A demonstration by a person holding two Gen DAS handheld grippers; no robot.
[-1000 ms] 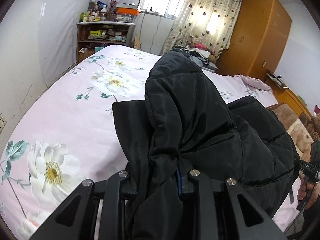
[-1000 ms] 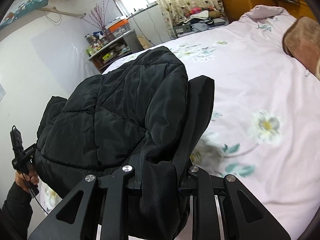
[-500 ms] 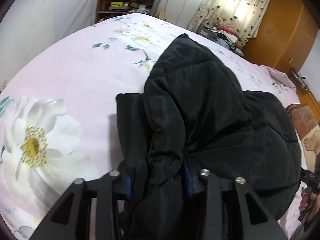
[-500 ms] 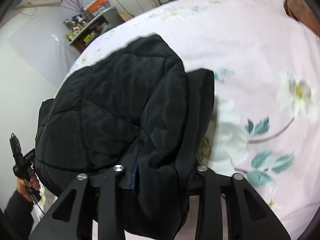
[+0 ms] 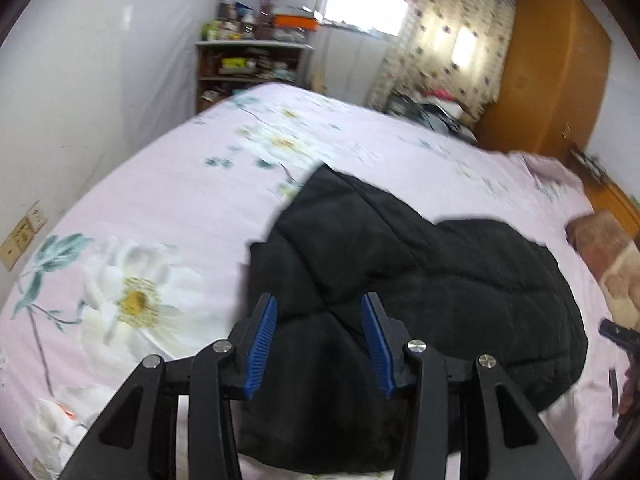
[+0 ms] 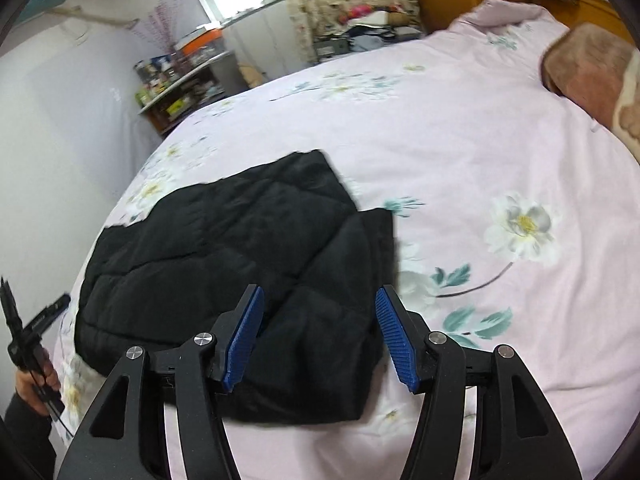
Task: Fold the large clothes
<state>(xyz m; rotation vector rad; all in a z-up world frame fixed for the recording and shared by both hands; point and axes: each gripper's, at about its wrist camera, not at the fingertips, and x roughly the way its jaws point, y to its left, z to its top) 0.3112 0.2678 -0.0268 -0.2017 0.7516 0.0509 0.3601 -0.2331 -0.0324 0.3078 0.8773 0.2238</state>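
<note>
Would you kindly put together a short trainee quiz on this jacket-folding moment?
1. True or false: the left gripper is clamped on the black jacket.
2. Where does the jacket lie? A) on the floral bedsheet B) on the shelf C) in the wardrobe
3. Fill in: the right gripper has its jaws ____.

Key: 1 false, its jaws stand apart; 2 A; 3 open.
</note>
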